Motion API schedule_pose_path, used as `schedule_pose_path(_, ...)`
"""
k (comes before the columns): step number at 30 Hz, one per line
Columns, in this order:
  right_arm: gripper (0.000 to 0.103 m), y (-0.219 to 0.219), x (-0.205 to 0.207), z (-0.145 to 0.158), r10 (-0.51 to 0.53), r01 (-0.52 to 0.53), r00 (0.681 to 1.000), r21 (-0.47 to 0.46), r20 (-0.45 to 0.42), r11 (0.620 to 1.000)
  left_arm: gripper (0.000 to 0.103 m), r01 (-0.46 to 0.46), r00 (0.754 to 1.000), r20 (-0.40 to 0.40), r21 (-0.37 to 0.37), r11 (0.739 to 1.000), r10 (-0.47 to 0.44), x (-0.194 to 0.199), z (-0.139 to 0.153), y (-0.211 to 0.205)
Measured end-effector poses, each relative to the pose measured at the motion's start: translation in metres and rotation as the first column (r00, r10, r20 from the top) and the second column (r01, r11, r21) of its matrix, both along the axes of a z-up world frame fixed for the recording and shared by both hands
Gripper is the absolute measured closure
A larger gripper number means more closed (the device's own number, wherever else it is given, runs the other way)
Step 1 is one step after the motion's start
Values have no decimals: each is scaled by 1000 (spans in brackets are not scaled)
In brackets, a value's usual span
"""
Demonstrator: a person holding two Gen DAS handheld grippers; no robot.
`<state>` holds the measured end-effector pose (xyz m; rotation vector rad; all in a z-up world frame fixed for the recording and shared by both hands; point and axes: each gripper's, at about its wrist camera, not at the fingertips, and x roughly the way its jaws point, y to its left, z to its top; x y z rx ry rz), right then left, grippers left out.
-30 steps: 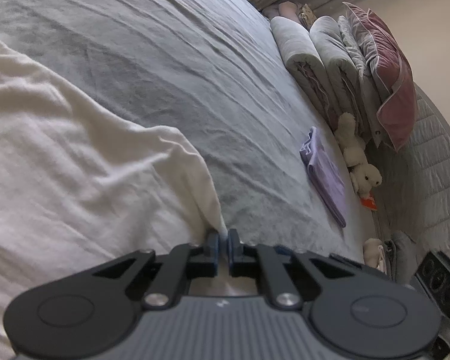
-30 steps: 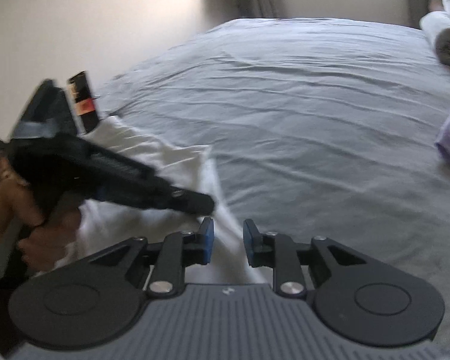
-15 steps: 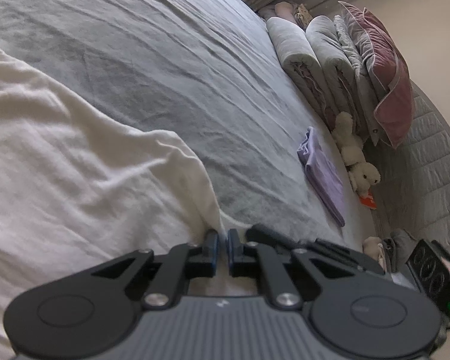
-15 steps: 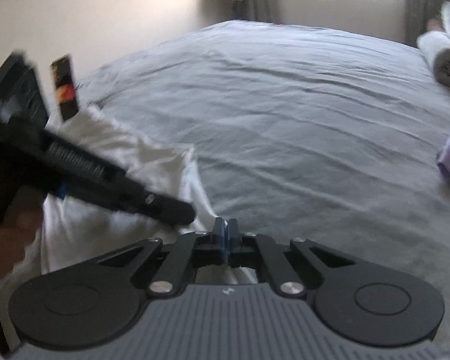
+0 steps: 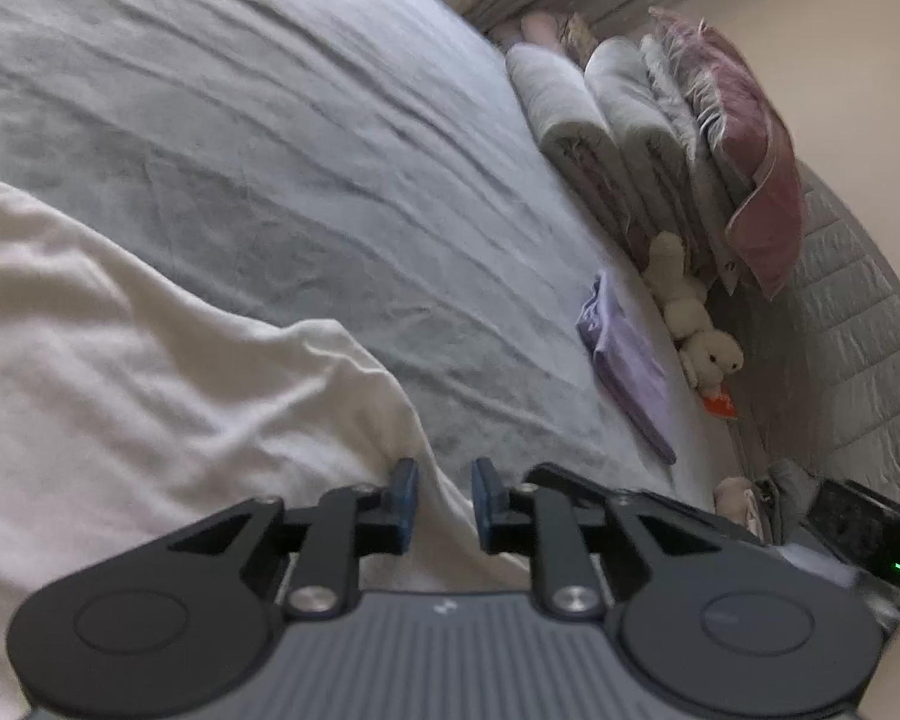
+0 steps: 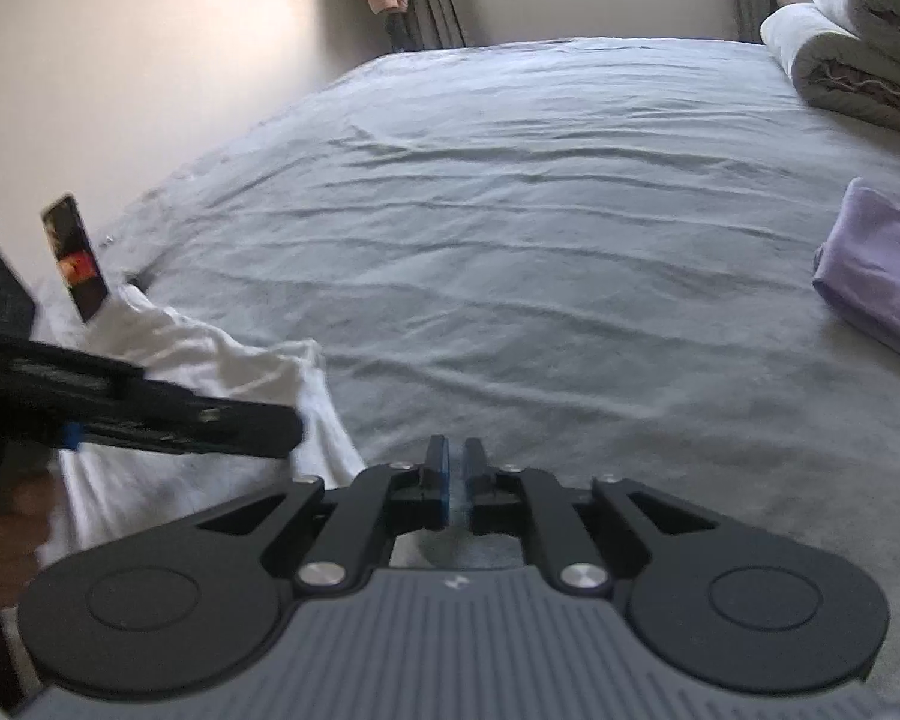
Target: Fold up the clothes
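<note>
A white garment (image 5: 150,390) lies rumpled on the grey bed sheet (image 5: 270,150). My left gripper (image 5: 444,498) sits at the garment's near corner. Its jaws are opening: a fold of white cloth lies in the gap and the pads do not press on it. In the right wrist view the left gripper (image 6: 288,435) reaches in from the left over the white garment (image 6: 210,360). Just right of that cloth, my right gripper (image 6: 455,480) hangs over bare grey sheet (image 6: 510,210). Its jaws are opening too, a narrow slit with nothing in it.
A folded lilac garment (image 5: 624,360) (image 6: 876,270) lies to the right. Rolled grey duvets (image 5: 570,114), a pink pillow (image 5: 756,180) and plush toys (image 5: 702,336) line the quilted headboard (image 5: 858,312). A person's hand (image 6: 6,540) holds the left tool. The wall (image 6: 120,60) bounds the bed's left side.
The left jaws, shut on the white corner before, have parted. The right jaws closed at the cloth's edge, then parted slightly, and that gripper now sits over grey sheet to the right.
</note>
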<state>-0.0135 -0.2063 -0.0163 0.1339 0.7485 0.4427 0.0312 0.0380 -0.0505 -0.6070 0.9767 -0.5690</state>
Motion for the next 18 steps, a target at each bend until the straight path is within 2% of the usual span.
schedule_pose_path(2, 90, 0, -5, 4, 13, -13, 1000, 17, 6, 1000, 84, -6, 1000, -14, -7, 1000, 6, 7, -5, -4)
schedule_pose_path(9, 90, 8, -25, 13, 115, -116, 993, 83, 21, 990, 78, -66, 997, 33, -3, 998, 66, 13, 4, -10)
schedule_pose_path(14, 90, 27, -32, 5, 185, -185, 983, 43, -4, 982, 74, -90, 993, 84, 35, 995, 87, 4, 14, 2)
schedule_pose_path(18, 90, 18, -29, -9, 113, -114, 994, -31, -7, 993, 72, -136, 986, 116, 108, 985, 123, -4, 11, 20)
